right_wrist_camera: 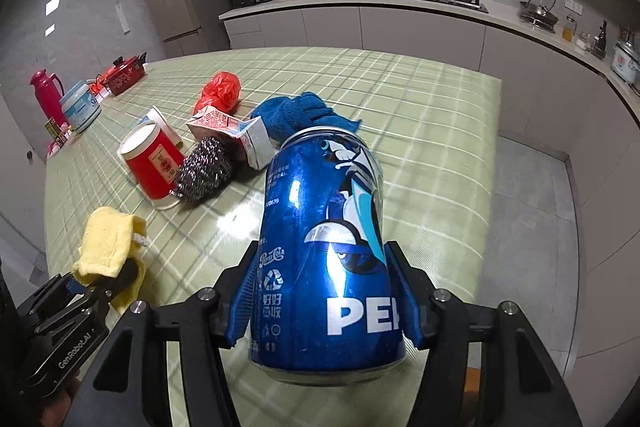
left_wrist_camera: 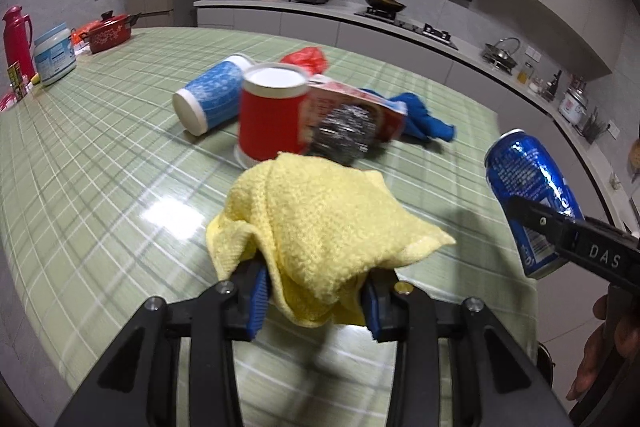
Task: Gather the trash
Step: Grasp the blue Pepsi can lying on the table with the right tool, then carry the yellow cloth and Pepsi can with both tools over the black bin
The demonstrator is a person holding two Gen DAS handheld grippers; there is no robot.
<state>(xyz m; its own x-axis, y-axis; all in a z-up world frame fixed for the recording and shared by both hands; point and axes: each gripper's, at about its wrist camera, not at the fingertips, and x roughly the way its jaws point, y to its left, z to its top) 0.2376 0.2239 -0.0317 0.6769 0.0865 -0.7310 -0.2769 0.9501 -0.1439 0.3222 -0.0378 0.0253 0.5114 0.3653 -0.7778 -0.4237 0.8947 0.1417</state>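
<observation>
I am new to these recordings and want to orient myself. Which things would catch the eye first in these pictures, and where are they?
The blue Pepsi can fills the right wrist view, clamped in the right gripper above the green checked table. The left gripper holds a yellow cloth at the near edge. Behind it, mid-table, lie a red cup, a steel scourer and a blue cup.

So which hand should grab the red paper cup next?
Probably neither yet: both are full. The left gripper is shut on the yellow cloth, the right gripper on the blue soda can. Once emptied, left looks better placed; the red paper cup sits just beyond it.
</observation>
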